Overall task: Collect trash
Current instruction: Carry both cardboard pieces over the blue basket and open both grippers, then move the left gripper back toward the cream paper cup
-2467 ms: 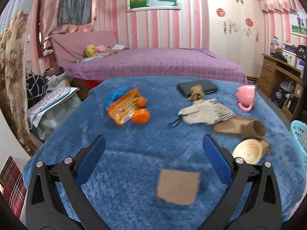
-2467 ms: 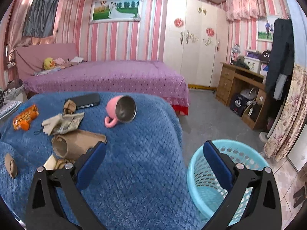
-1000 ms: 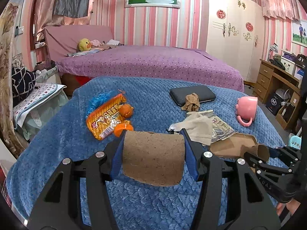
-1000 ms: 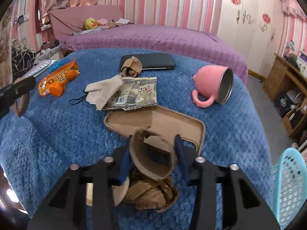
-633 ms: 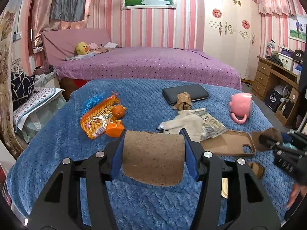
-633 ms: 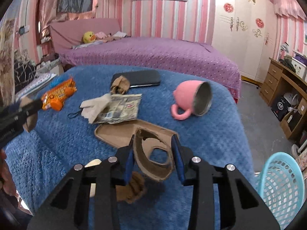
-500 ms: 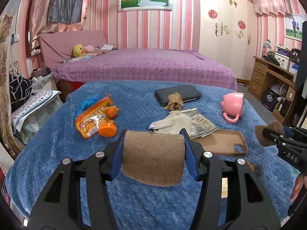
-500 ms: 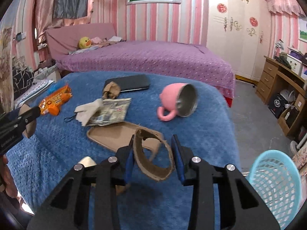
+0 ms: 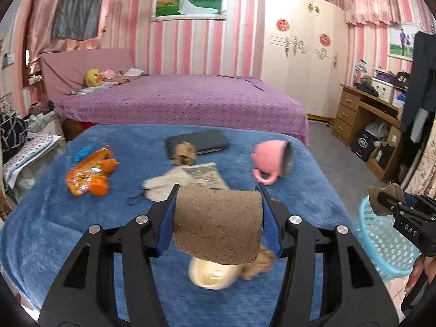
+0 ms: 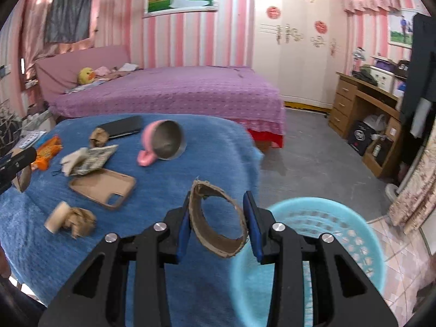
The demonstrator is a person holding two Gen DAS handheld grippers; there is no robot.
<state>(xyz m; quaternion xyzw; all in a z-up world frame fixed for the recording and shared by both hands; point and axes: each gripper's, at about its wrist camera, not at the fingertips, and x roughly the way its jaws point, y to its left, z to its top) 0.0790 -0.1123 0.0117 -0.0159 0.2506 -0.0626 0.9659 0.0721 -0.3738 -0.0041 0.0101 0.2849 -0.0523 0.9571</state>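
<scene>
Right gripper clamped on cardboard ring past blue blanket edge, above basket; left gripper clamped on cardboard piece over cluttered blanket.

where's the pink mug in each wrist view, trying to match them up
Left wrist view: the pink mug lies on its side right of centre on the blue blanket, beyond the left tool, mouth facing right.
Right wrist view: the same mug lies left of centre, its metal-lined mouth facing the camera.
Shared landmark: the black case lies just left of the mug in both views.
</scene>
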